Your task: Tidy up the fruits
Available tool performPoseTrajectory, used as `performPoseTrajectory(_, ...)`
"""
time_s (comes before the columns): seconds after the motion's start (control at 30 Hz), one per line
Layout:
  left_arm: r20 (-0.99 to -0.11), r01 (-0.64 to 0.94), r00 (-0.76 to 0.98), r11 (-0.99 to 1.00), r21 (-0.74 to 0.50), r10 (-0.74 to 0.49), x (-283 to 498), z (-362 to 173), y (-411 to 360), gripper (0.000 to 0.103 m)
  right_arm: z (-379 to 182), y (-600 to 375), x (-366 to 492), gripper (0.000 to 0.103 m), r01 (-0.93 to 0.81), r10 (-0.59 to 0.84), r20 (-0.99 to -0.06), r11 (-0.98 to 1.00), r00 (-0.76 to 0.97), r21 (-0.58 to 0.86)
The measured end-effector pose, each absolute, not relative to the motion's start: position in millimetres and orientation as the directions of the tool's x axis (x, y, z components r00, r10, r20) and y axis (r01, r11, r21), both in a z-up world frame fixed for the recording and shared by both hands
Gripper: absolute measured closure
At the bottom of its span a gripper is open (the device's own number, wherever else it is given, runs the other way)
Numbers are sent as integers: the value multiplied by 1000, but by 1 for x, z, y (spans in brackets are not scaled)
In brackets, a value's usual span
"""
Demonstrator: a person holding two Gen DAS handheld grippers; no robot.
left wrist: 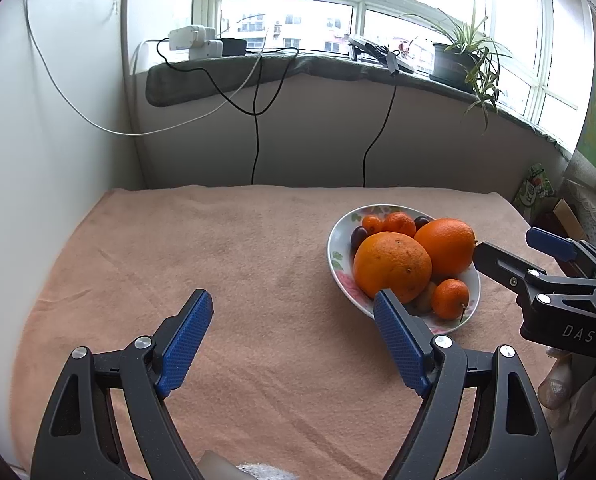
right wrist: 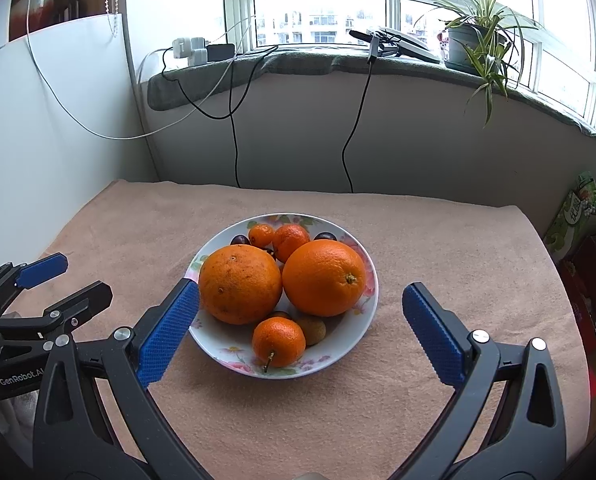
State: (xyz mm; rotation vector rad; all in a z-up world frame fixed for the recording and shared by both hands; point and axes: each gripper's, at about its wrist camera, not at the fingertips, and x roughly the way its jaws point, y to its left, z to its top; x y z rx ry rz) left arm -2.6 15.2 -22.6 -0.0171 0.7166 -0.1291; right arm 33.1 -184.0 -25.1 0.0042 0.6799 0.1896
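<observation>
Sitting on a peach towel-covered table (right wrist: 98, 220), left to right: left gripper (left wrist: 294, 308) with jaws wide, nothing between them, over bare cloth left of the bowl; floral white bowl (right wrist: 214, 340) piled with fruit; right gripper (right wrist: 299, 306) jaws wide too, straddling the bowl's near rim, holding nothing. Fruit: two big oranges (right wrist: 240, 284) side by side and touching, a stemmed mandarin (right wrist: 278, 342) in front, a brown kiwi-like fruit (right wrist: 311, 330) beside it, two small mandarins (right wrist: 292, 240) and dark plums (right wrist: 325, 236) at the back. Open cloth left of and in front of the bowl. White wall panel (left wrist: 38, 120) bounds the left edge, boxes (right wrist: 585, 248) crowd the right edge.
</observation>
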Motion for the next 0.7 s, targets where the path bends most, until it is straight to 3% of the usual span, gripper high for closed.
performPoseTrajectory(0.7,-647,111,753,992,-59,-123,-6,-21,13,20,-26,-184,30,0,-174,177,-629,982,757,66)
